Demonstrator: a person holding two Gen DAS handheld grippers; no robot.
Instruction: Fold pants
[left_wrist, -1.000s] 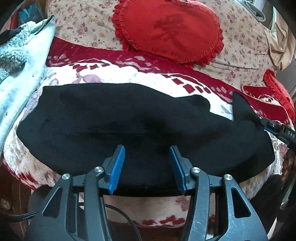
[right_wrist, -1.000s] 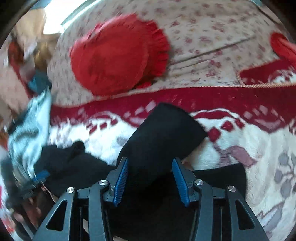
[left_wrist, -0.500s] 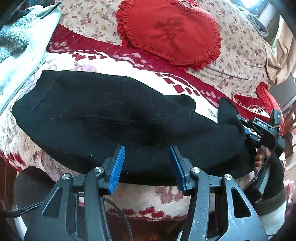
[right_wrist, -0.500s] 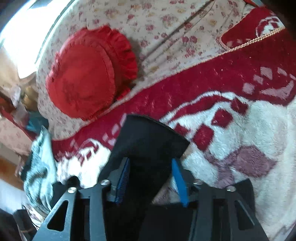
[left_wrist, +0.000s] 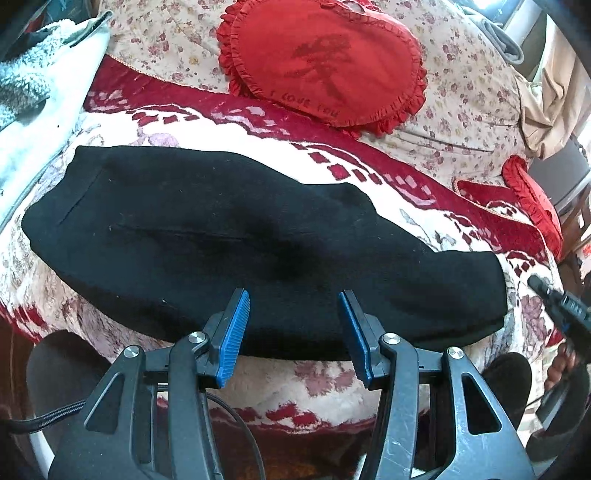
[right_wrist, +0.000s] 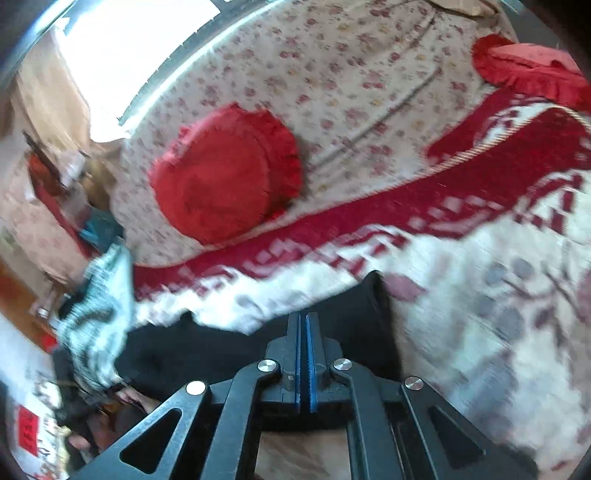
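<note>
Sunlight falls across a plush red-and-cream patterned blanket spread over what looks like a sofa, with a cream floral cover behind it. From the left wrist view, a red heart-shaped frilled cushion leans on that floral cover, a second red frilled cushion sits at the right end, and a pale fleecy white-and-grey garment lies at the left edge. The black knitted pants lie flat along the blanket, stretched from left to right as one long band. The left gripper hangs over their near edge, its blue pads set fairly wide apart and touching nothing. At the far right, the dark tip of the right gripper is just beside the end of the pants.

From the right wrist view, which is blurred, a bright window glows at the upper left above the floral cover, and the heart cushion rests against it. The right gripper has its blue pads pressed together with nothing between them, above the black pants on the blanket. The fleecy garment is at the left.
</note>
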